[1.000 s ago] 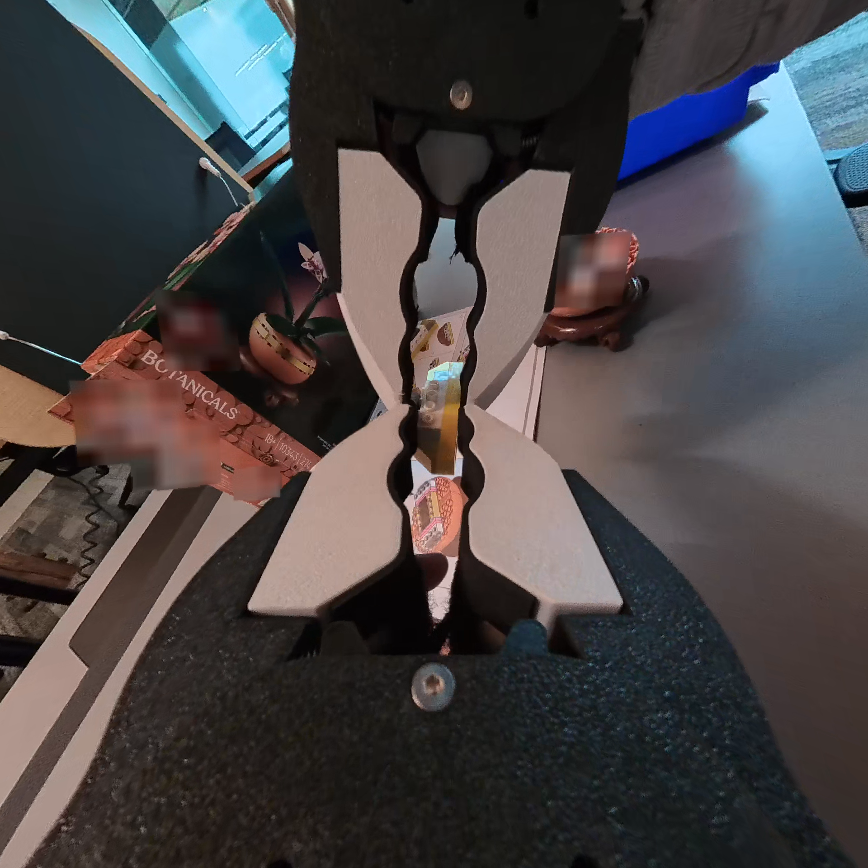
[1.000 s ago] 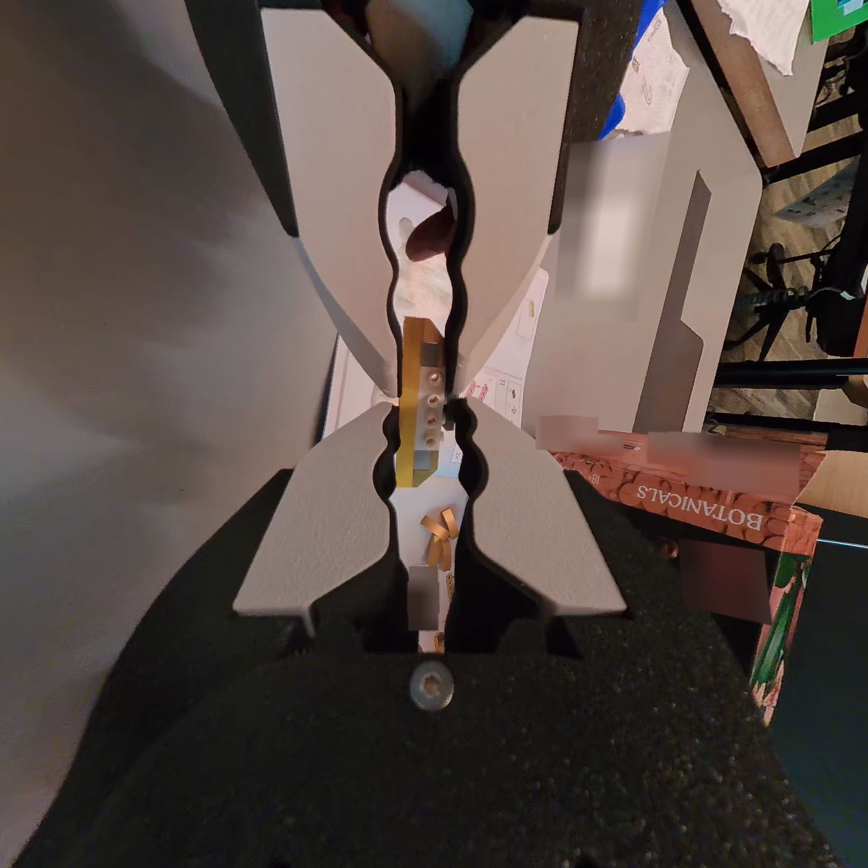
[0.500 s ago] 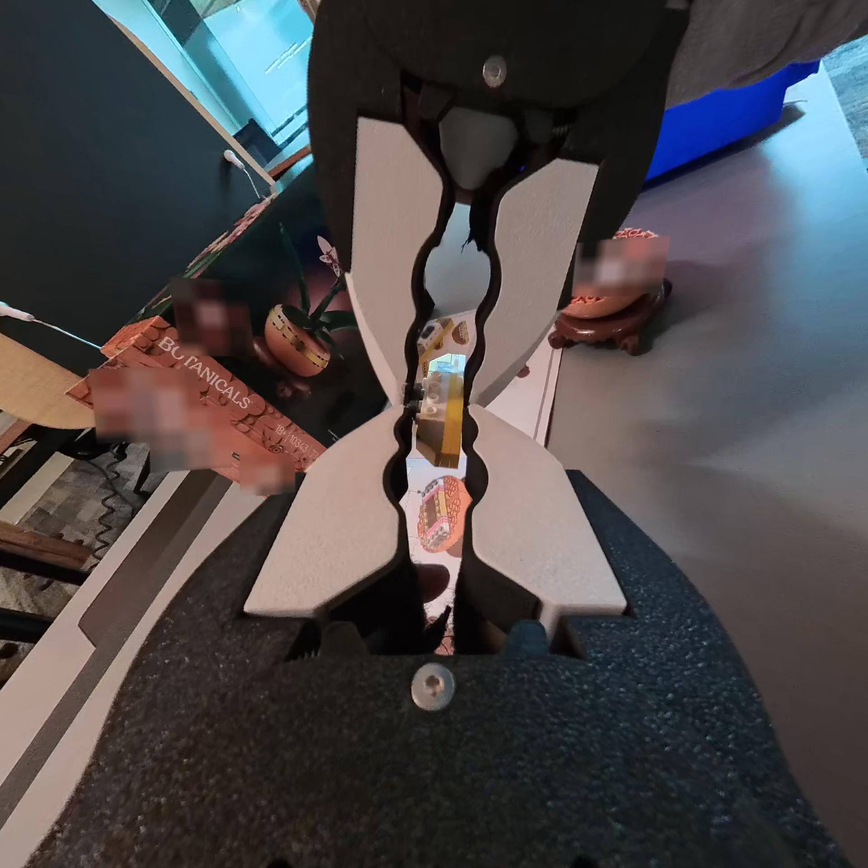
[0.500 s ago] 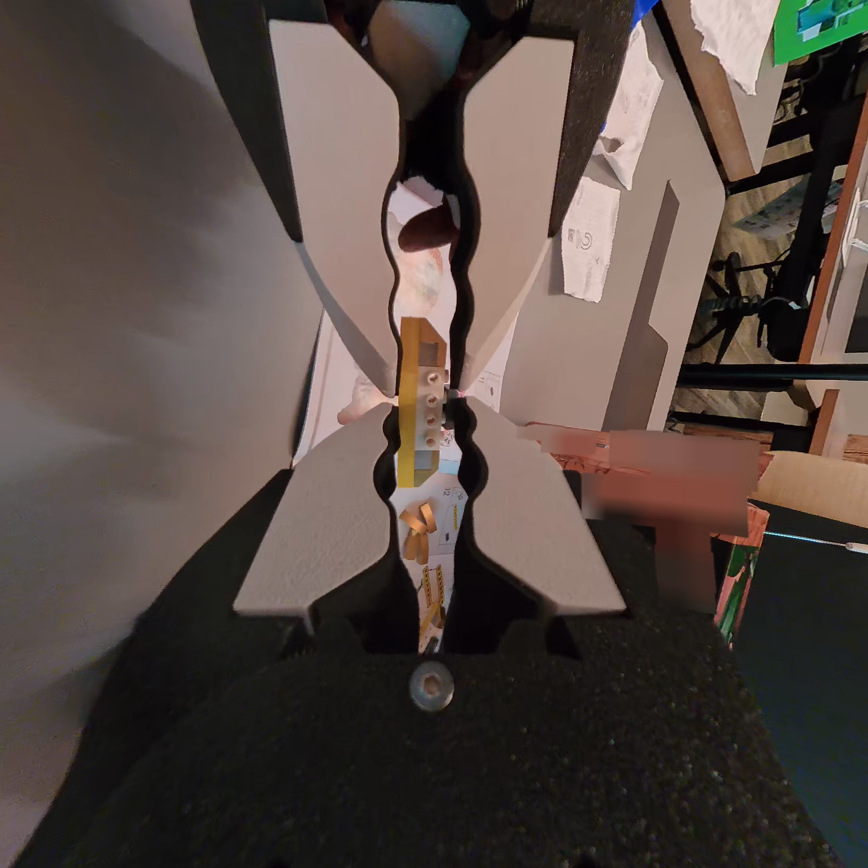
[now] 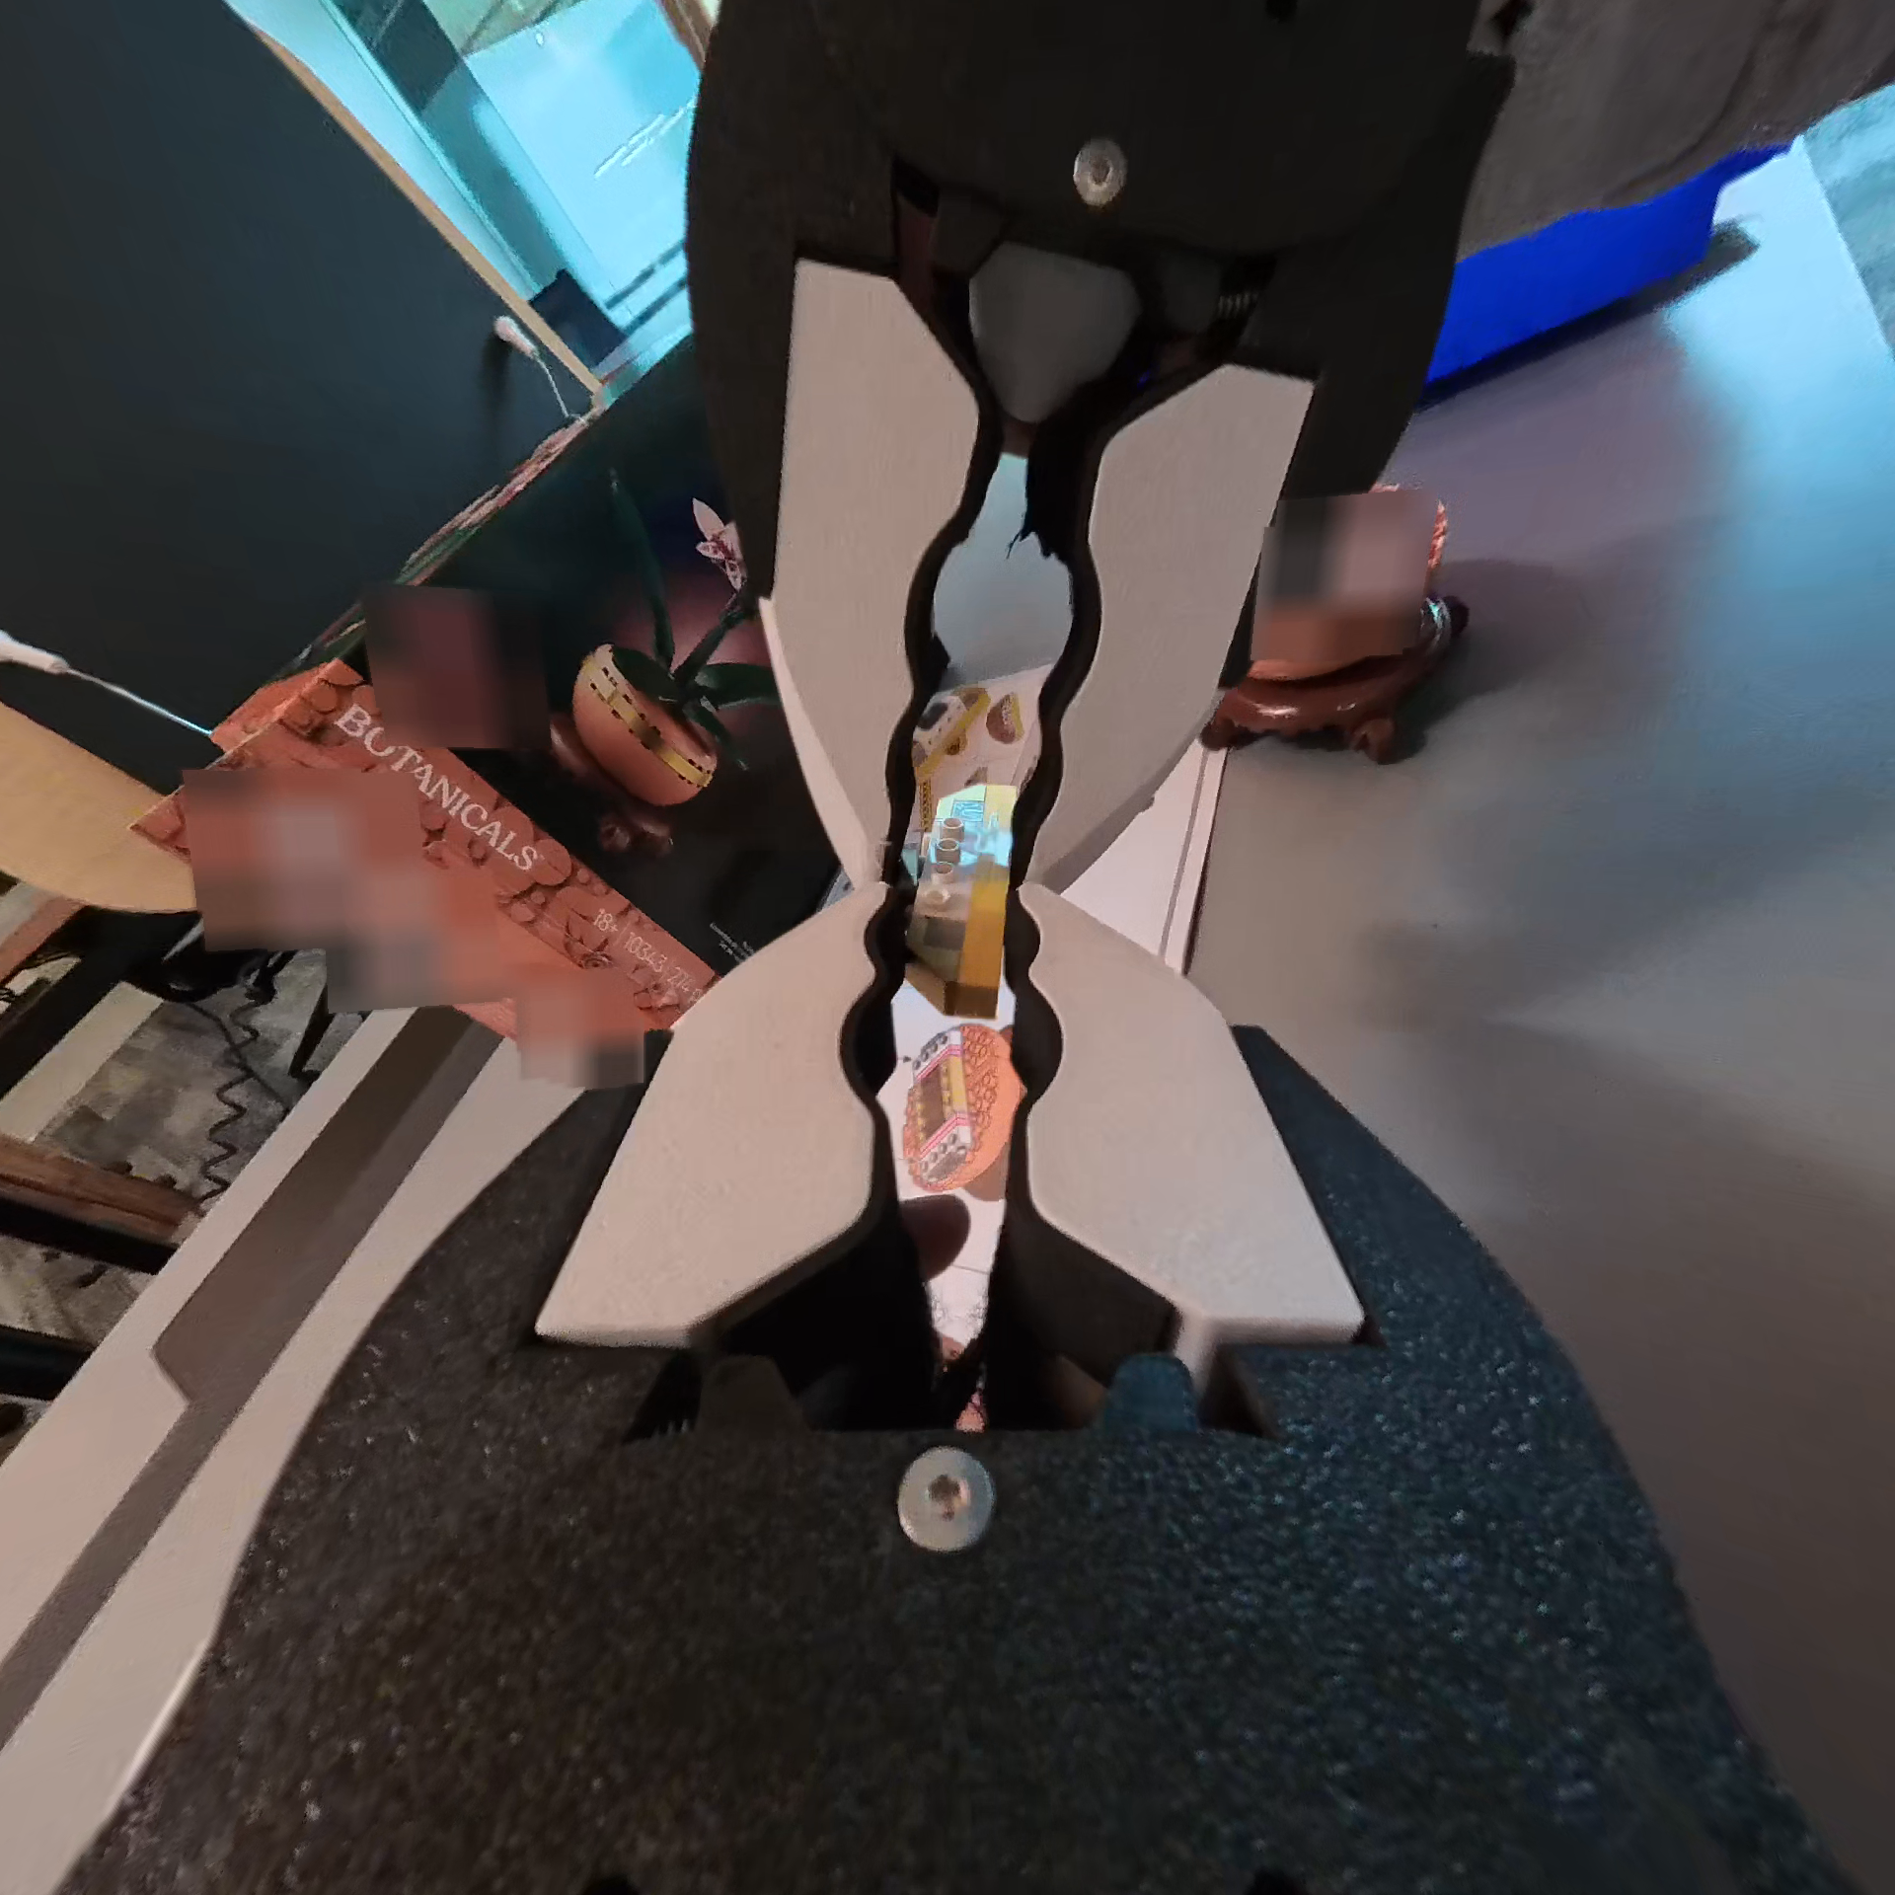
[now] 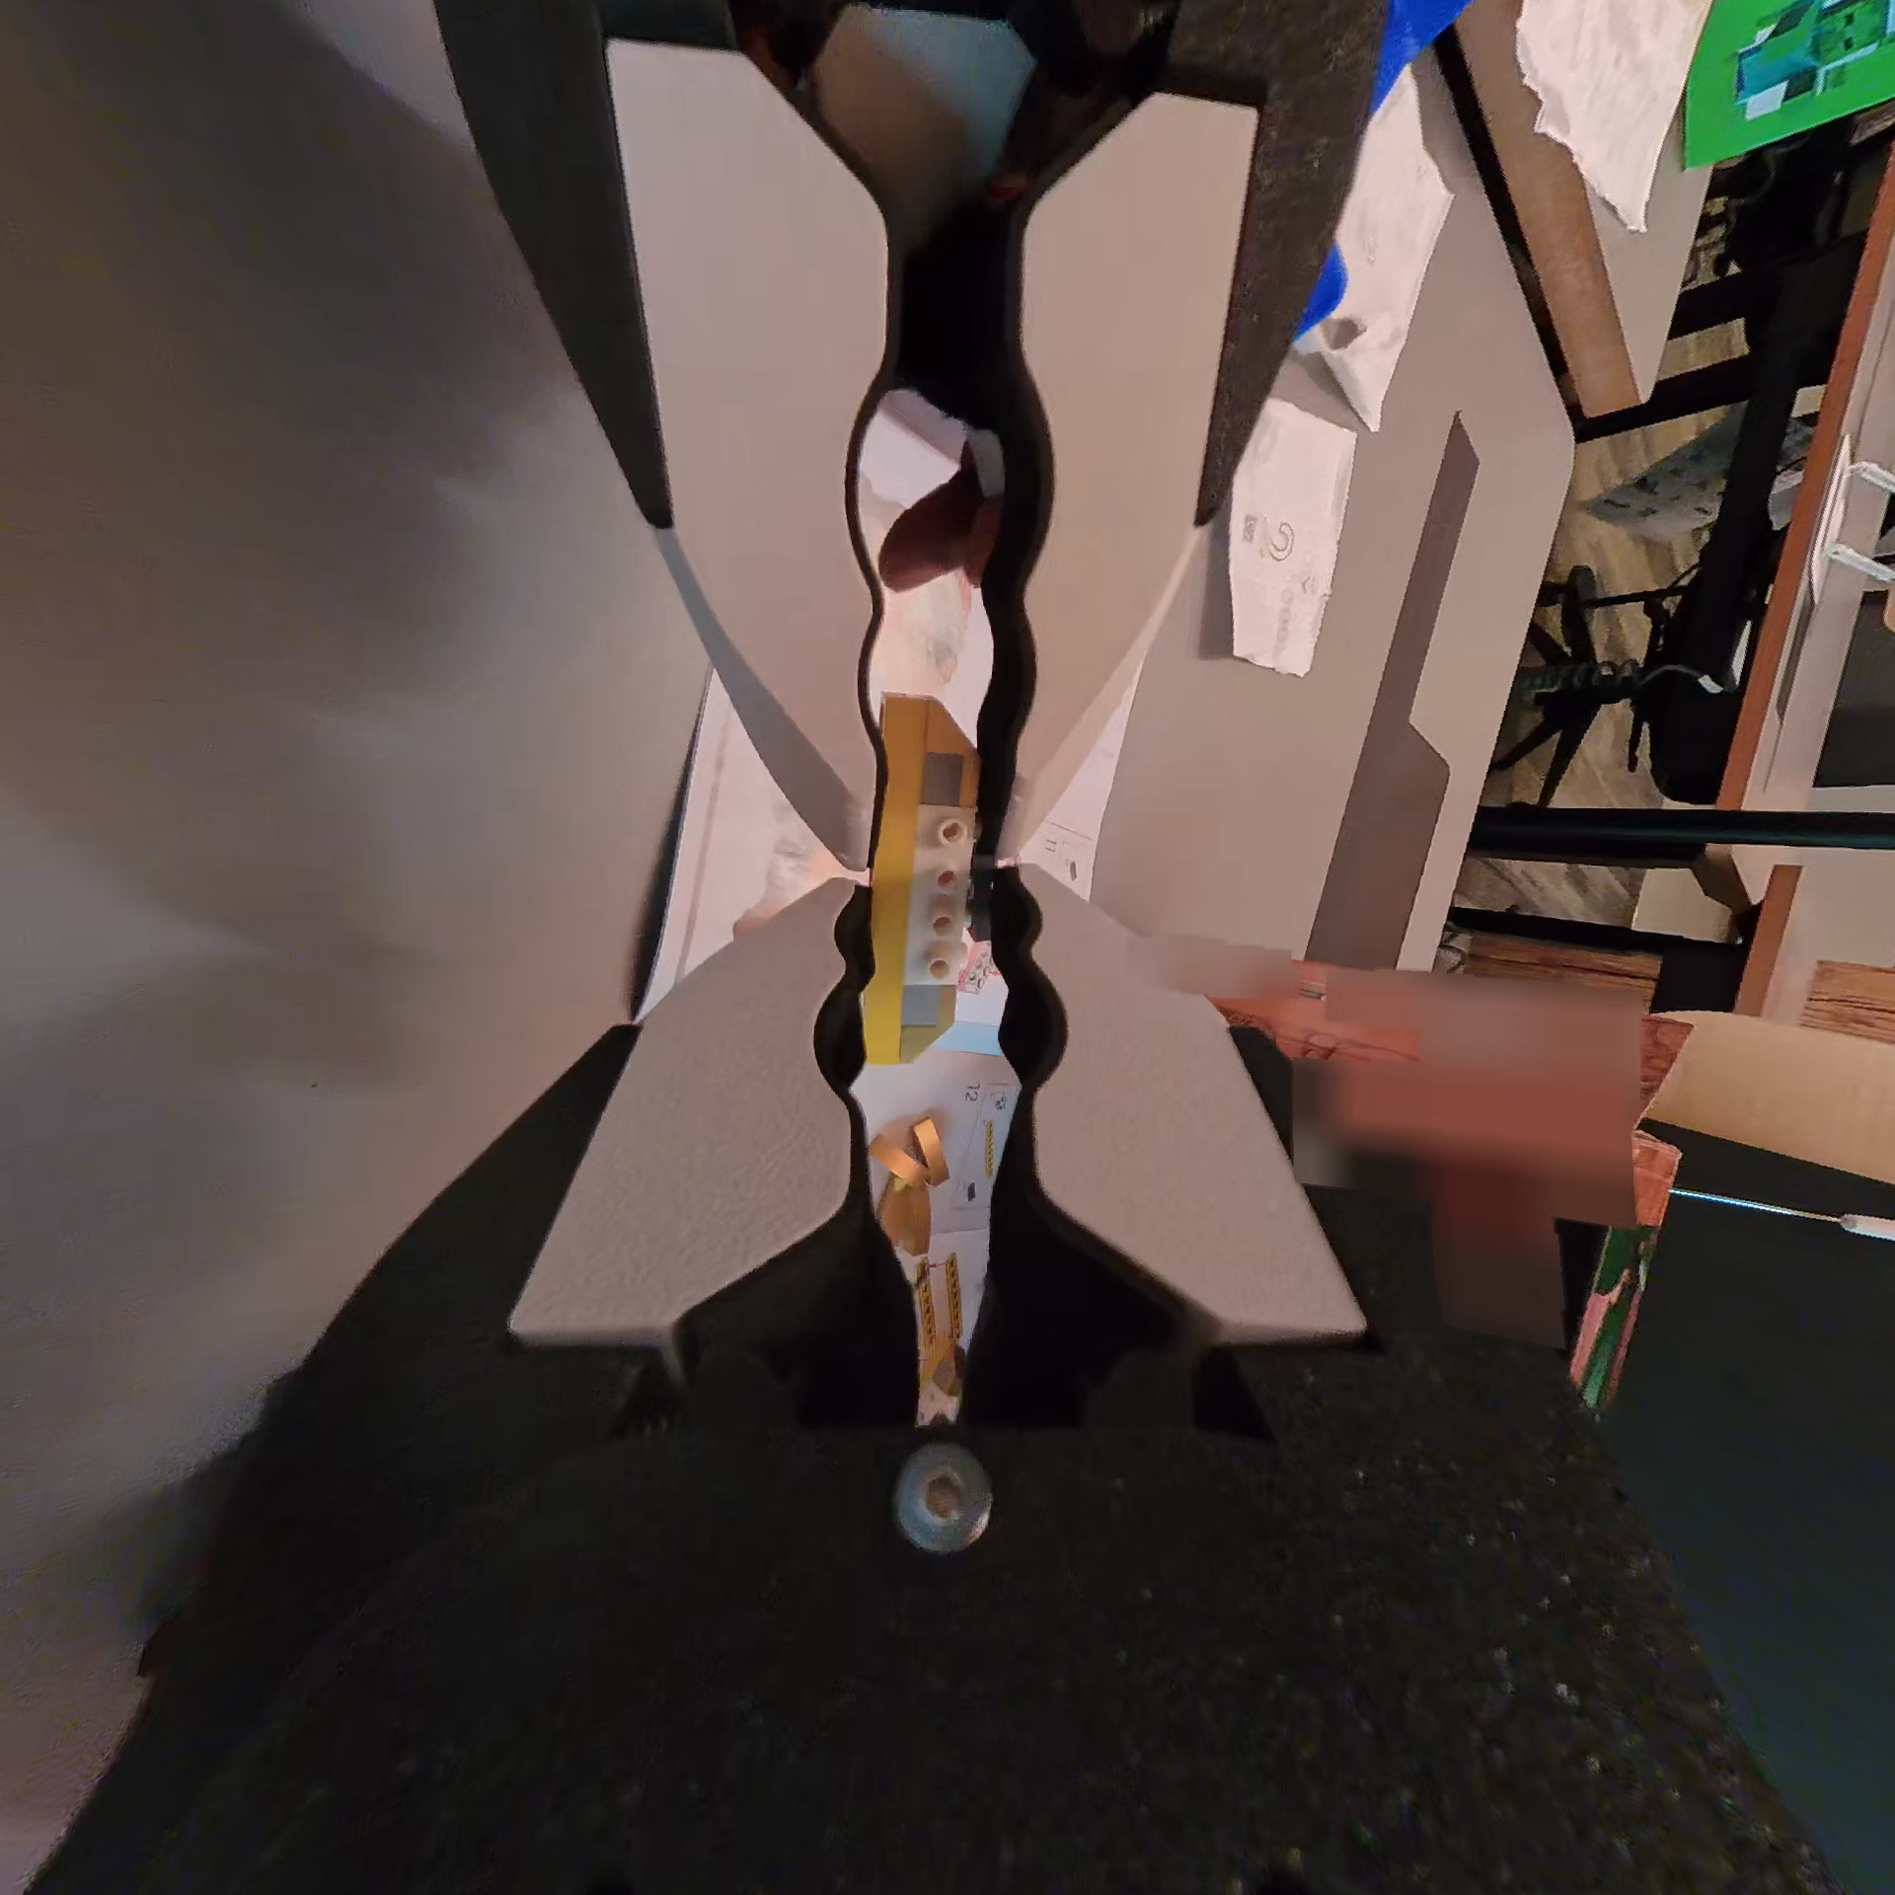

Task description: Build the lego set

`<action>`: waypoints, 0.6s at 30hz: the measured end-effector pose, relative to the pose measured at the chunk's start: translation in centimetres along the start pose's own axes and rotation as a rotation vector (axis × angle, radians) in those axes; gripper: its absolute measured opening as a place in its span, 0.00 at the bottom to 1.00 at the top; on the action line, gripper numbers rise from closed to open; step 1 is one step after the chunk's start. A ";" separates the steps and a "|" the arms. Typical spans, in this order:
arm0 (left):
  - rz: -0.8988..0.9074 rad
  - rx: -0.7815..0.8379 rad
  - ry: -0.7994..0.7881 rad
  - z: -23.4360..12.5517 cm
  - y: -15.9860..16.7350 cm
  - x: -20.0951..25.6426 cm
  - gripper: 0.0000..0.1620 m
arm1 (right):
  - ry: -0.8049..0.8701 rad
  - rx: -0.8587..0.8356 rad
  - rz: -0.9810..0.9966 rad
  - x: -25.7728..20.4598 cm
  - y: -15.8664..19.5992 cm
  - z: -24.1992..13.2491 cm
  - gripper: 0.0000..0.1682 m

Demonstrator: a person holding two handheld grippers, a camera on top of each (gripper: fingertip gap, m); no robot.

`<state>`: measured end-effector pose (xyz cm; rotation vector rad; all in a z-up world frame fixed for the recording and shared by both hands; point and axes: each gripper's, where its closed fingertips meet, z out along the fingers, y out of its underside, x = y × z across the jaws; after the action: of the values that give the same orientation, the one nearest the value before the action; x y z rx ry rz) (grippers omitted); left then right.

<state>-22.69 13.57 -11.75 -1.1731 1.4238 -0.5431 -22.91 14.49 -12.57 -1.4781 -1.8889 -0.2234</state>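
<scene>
Grey fingertips of your left gripper and your right gripper meet tip to tip, and both are clamped on the same yellow lego assembly, held above the open instruction booklet. White studded bricks line one face of the assembly. To the left in the left wrist view lies the set's box; far right on the grey table stands a brown lego base, with a blue bin behind it.
</scene>
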 end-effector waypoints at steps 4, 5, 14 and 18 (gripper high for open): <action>-0.016 0.029 -0.004 -0.4 -0.1 -0.3 0.11 | 0.011 0.028 0.004 0.3 -0.4 -0.1 0.14; -0.013 0.034 -0.007 -0.5 -0.2 -0.4 0.11 | 0.030 0.038 -0.010 0.4 -0.5 -0.2 0.14; -0.150 0.283 0.006 -3.0 -2.9 -1.4 0.11 | -0.017 0.474 0.237 2.0 -2.8 -4.0 0.27; -0.225 0.443 0.057 -4.4 -4.9 -1.2 0.11 | 0.015 0.687 0.235 2.1 -4.2 -5.7 0.23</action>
<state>-25.24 11.41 -5.95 -0.9666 1.1442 -1.0005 -24.47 11.68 -5.90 -1.1838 -1.5319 0.4799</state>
